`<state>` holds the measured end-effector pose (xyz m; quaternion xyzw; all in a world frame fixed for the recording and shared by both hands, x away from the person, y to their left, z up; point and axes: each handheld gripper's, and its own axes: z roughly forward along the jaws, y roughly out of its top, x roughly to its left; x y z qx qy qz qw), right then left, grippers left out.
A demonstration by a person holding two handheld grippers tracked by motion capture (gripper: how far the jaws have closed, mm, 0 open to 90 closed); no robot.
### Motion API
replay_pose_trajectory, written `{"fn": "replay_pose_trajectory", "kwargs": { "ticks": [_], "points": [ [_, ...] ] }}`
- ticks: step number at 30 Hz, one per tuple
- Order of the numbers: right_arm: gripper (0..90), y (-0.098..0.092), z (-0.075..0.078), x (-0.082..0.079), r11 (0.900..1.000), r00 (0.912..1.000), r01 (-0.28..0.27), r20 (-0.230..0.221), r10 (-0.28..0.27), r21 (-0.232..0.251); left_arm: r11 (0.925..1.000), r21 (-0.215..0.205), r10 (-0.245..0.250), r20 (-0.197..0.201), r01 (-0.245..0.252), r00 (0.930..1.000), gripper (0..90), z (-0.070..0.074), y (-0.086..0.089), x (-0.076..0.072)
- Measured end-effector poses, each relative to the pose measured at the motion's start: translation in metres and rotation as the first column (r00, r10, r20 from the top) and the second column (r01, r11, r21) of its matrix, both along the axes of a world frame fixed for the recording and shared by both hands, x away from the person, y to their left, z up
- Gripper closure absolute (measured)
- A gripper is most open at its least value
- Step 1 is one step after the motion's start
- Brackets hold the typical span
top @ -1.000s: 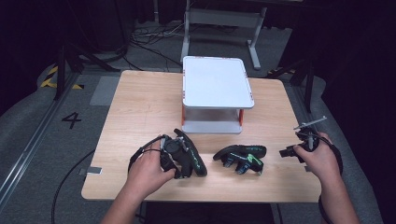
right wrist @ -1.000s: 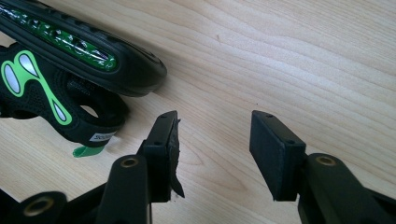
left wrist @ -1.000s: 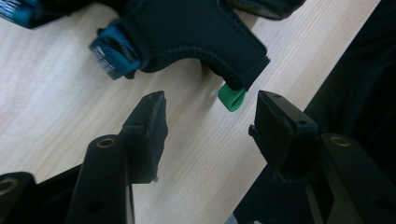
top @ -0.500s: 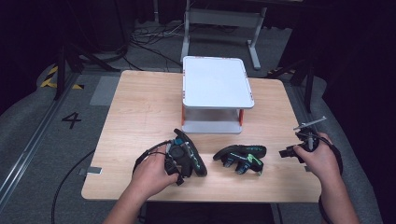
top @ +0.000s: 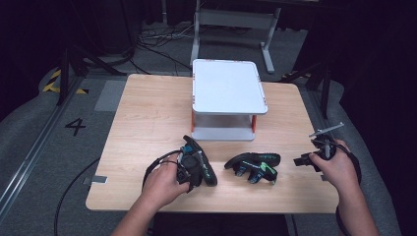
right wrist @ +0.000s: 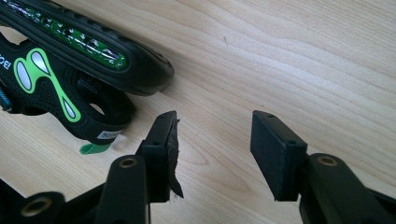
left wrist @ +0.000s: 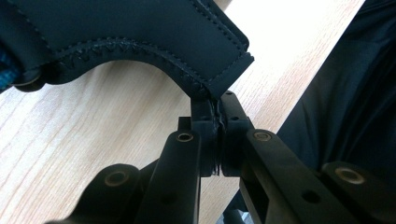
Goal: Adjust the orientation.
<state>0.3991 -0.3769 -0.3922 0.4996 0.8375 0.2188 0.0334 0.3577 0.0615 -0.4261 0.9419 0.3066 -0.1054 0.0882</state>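
Two black sandals with green trim lie near the table's front edge. My left gripper (top: pixel 184 169) is shut on the heel strap of the left sandal (top: pixel 200 162). In the left gripper view the jaws are pinched on the edge of that stitched black strap (left wrist: pixel 140 42), with the left gripper (left wrist: pixel 215 100) just above the wood. The right sandal (top: pixel 255 166) lies on its side. My right gripper (top: pixel 301 160) stands open just to the right of it. In the right gripper view that gripper (right wrist: pixel 215 140) holds nothing, and the sandal (right wrist: pixel 70 51) is at the upper left.
A white two-level stand (top: pixel 228 86) with orange posts sits at the back middle of the wooden table (top: pixel 147 118). Cables trail from both grippers. Dark floor, cables and a metal frame surround the table.
My left hand has edged slightly right, toward the left sandal. The right gripper and the right sandal have stayed where they were.
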Motion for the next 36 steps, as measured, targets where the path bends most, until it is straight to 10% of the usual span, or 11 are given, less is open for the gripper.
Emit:
{"fn": "replay_pose_trajectory", "kwargs": {
  "ticks": [18, 24, 36],
  "points": [
    [52.4, 0.003, 0.001, 0.0, 1.0, 1.0, -0.007, 0.003, 0.007, 0.001, 0.9892, 0.02, 0.143, 0.1, -0.145, 0.9847, 87.9, 0.039, 0.046, -0.008],
    [52.0, 0.003, 0.001, 0.0, 1.0, 0.9999, -0.012, 0.003, 0.012, 0.002, 0.9929, 0.04, 0.105, 0.14, -0.112, 0.9845, 87.8, 0.047, 0.036, -0.013],
    [51.4, 0.002, 0.001, -0.008, 1.0, 0.9996, -0.021, 0.016, 0.021, 0.011, 0.9987, -0.052, 0.011, 0.167, -0.003, 0.9858, 87.2, 0.06, -0.004, -0.017]
  ]
}}
